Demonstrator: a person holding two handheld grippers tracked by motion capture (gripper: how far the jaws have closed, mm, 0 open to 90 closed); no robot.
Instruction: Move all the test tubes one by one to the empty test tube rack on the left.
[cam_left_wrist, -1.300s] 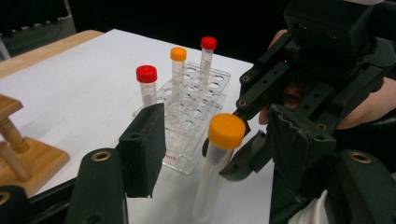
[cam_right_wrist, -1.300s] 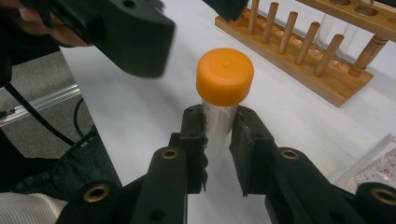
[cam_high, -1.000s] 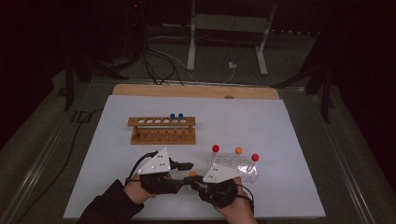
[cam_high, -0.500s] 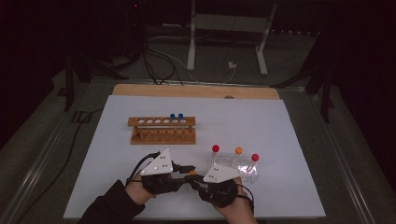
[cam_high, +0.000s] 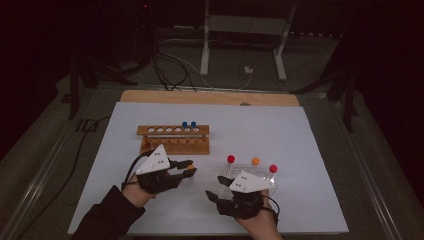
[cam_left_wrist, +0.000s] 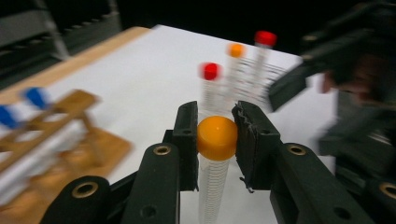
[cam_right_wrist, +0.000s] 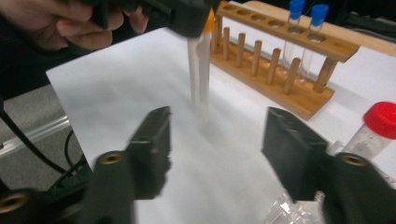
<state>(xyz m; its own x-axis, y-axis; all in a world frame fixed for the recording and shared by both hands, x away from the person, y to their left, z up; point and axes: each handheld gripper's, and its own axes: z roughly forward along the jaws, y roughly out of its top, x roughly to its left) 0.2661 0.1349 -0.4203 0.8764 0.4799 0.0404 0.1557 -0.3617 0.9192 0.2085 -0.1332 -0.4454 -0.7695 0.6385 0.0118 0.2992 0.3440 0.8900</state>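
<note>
Two claws: we see left claw (cam_left_wrist: 215, 135) clamped on orange-capped tube (cam_left_wrist: 215, 154) nr wooden rack (cam_high: 174, 139); right claw (cam_right_wrist: 215, 144) apart, just been opening, nothing btwn.

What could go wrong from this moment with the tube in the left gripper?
The left gripper holds the orange-capped tube only by its cap, so the tube may swing or slip. The right gripper has just opened, giving no support. The wooden rack has narrow holes, so the tube may miss.
</note>
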